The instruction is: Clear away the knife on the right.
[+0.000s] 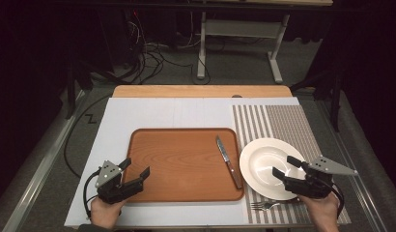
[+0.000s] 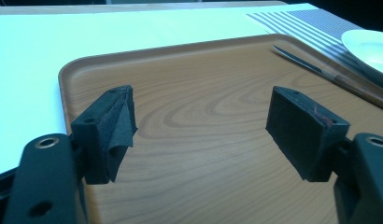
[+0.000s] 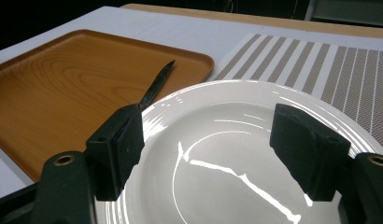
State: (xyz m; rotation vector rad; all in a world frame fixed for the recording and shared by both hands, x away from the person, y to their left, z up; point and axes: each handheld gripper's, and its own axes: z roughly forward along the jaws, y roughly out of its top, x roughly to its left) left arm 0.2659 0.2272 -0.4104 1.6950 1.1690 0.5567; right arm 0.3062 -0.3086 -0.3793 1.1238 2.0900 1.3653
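A brown wooden tray [image 1: 176,164] lies in the middle of the white table cover. A knife [image 1: 228,162] with a wooden handle rests along the tray's right side, blade pointing away. A white plate [image 1: 263,162] sits on the striped placemat [image 1: 283,125] just right of the tray. A fork [image 1: 262,205] lies on the mat in front of the plate. My left gripper [image 1: 136,169] is open over the tray's near left corner, nothing between its pads [image 2: 110,130]. My right gripper [image 1: 285,168] is open above the plate's near right part [image 3: 236,154], holding nothing.
The wooden table edge [image 1: 201,91] runs along the far side. Beyond it stand a white table frame [image 1: 239,43] and loose cables [image 1: 148,58] on the floor. Bare white cover lies left of and behind the tray.
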